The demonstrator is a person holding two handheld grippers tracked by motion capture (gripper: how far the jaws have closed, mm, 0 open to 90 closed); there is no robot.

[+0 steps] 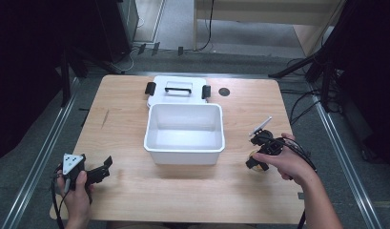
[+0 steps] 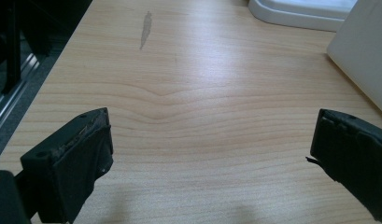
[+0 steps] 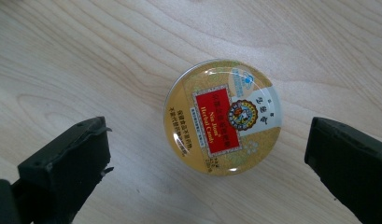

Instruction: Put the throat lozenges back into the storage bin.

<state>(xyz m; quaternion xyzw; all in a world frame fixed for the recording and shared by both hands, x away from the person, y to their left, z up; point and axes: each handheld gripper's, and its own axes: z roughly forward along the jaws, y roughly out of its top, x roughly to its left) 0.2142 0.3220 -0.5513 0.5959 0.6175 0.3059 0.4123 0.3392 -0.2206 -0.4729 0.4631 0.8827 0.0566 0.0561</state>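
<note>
Between wide-apart jaws of right hand-held gripper (image 3: 207,154), candy tin (image 3: 222,116), untouched

My light wood table (image 1: 135,200) sits on grey floor (image 1: 30,157), dark stands (image 1: 64,71) around (cables (image 1: 302,107) trailing), pale bench (image 1: 259,9) behind.

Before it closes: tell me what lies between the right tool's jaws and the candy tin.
Only bare wooden table. In the right gripper view the open right tool straddles the tin, apart from both jaws.
</note>
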